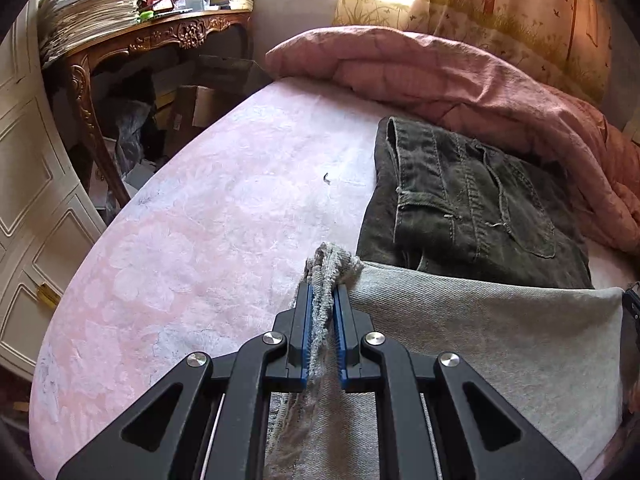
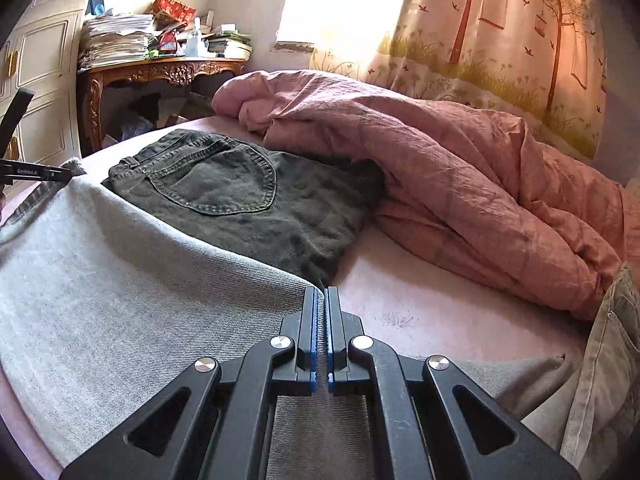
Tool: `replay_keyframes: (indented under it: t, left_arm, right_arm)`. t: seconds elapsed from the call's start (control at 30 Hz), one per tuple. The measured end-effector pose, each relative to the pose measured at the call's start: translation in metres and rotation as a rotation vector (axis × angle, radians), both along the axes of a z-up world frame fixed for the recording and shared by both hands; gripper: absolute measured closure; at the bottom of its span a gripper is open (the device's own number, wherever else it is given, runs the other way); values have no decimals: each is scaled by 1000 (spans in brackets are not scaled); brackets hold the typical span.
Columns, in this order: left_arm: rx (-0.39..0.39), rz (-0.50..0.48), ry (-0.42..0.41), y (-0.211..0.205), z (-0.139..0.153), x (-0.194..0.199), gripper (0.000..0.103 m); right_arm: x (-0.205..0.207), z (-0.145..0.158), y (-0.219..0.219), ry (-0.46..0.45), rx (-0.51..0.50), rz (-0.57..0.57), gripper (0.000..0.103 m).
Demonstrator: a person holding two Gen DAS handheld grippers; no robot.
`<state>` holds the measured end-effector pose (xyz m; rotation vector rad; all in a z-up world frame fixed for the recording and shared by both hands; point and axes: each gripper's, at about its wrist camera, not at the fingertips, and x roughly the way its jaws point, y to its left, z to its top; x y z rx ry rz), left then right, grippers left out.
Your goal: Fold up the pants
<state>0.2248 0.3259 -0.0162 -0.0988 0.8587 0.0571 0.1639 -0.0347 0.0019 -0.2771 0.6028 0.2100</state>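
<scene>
Right up close, the left gripper (image 1: 323, 296) has its blue pads clamped on a bunched, frayed hem of the light grey pants (image 1: 480, 344), the cloth squeezed into a thick ridge between the jaws. The right gripper (image 2: 321, 300) has its jaws drawn together to a sliver; its tips sit at the edge of the same grey pants (image 2: 132, 280), and a thin fold of that cloth seems pinched there, though the view does not make it certain.

The grey denim spreads taut between the two tools, showing a pale twill weave with a fraying edge, low over the pink bedsheet (image 1: 208, 208).

Only the right wrist view catches the other tool: the left gripper (image 2: 60, 174) shows at its left edge, holding the grey corner up. It also shows beige cloth (image 2: 608, 352) at the right border. The left wrist view alone gives the long bare stretch of sheet and a small dark speck (image 1: 327, 178) on it.

Just beyond, a folded pair of dark jeans (image 2: 248, 204) lies flat, back pocket up, its near edge tucked under the grey cloth. Behind it, a rumpled pink duvet (image 2: 460, 184). Farthest back, a carved wooden table (image 1: 160, 40) stacked with papers and a tree-printed curtain (image 2: 500, 40).
</scene>
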Motion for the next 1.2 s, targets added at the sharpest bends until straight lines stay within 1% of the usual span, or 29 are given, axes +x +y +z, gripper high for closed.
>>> replay_keyframes:
  t: [0.03, 0.07, 0.1, 0.13, 0.17, 0.2, 0.23, 0.3, 0.33, 0.37, 0.4, 0.43, 0.5, 0.57, 0.67, 0.7, 0.77, 0.8, 0.83, 0.9, 0.93, 0.97, 1.07, 1.13, 1.17, 1.2]
  left_arm:
    - [18, 4, 17, -2, -5, 3, 92]
    - [40, 7, 27, -4, -10, 5, 89]
    - [69, 15, 33, -6, -12, 5, 82]
    - [99, 27, 29, -7, -10, 4, 78]
    - [117, 35, 15, -7, -6, 2, 72]
    - [124, 35, -9, -6, 0, -4, 69]
    - [119, 31, -35, -3, 6, -11, 69]
    - [84, 37, -61, 8, 18, -28, 67]
    - [58, 48, -72, 15, 22, -39, 66]
    - [32, 52, -84, 22, 25, -52, 65]
    - [14, 49, -88, 27, 27, -65, 65]
    - [12, 45, -83, 31, 28, -78, 65]
    - [28, 44, -74, 36, 28, -103, 65]
    - [15, 38, -54, 40, 23, -123, 66]
    - [-27, 7, -6, 44, 4, -144, 66]
    - [-33, -4, 10, 43, -4, -150, 69]
    - [-46, -20, -1, 44, -14, -156, 72]
    - [-50, -25, -14, 44, -13, -158, 75]
    - [-65, -34, -28, 45, -10, -160, 77]
    - [-119, -61, -39, 46, -7, -159, 79]
    - [-135, -63, -21, 47, -8, -157, 79]
    - [-143, -60, -2, 47, -10, -154, 79]
    - [-160, -61, 3, 50, -11, -148, 77]
    - [-193, -56, 9, 53, -10, -144, 78]
    - [-206, -57, 12, 53, -10, -144, 84]
    - [-187, -50, 0, 53, -9, -144, 96]
  right_arm:
    - [1, -3, 1, 10, -7, -3, 101]
    - [2, -7, 2, 17, -12, -4, 101]
    - [3, -8, 2, 21, -15, -6, 101]
    - [2, -7, 1, 16, -7, -5, 100]
    - [0, -5, -2, 8, 12, -1, 100]
    - [-2, -2, -5, 4, 32, 2, 99]
    - [-4, 0, -8, 0, 55, 5, 98]
    - [-10, 5, -16, -5, 104, 12, 97]
    - [-14, 8, -19, -6, 127, 18, 93]
    - [-18, 11, -21, -11, 144, 21, 91]
    - [-24, 14, -24, -17, 169, 28, 86]
    - [-32, 16, -28, -24, 195, 35, 84]
    - [-48, 21, -31, -41, 237, 48, 84]
    - [-65, 25, -32, -59, 275, 67, 84]
    - [-98, 32, -32, -117, 319, 93, 83]
    - [-110, 34, -32, -137, 331, 100, 82]
    - [-133, 37, -32, -174, 361, 101, 74]
    - [-143, 38, -33, -193, 376, 101, 66]
    - [-152, 38, -34, -207, 382, 96, 60]
    - [-166, 36, -30, -228, 367, 79, 60]
    - [-171, 35, -27, -232, 357, 79, 60]
    - [-173, 33, -26, -233, 353, 79, 60]
    - [-176, 27, -21, -215, 339, 73, 60]
    - [-175, 23, -17, -200, 332, 77, 60]
    - [-175, 20, -15, -192, 324, 83, 60]
    - [-174, 18, -11, -188, 310, 88, 60]
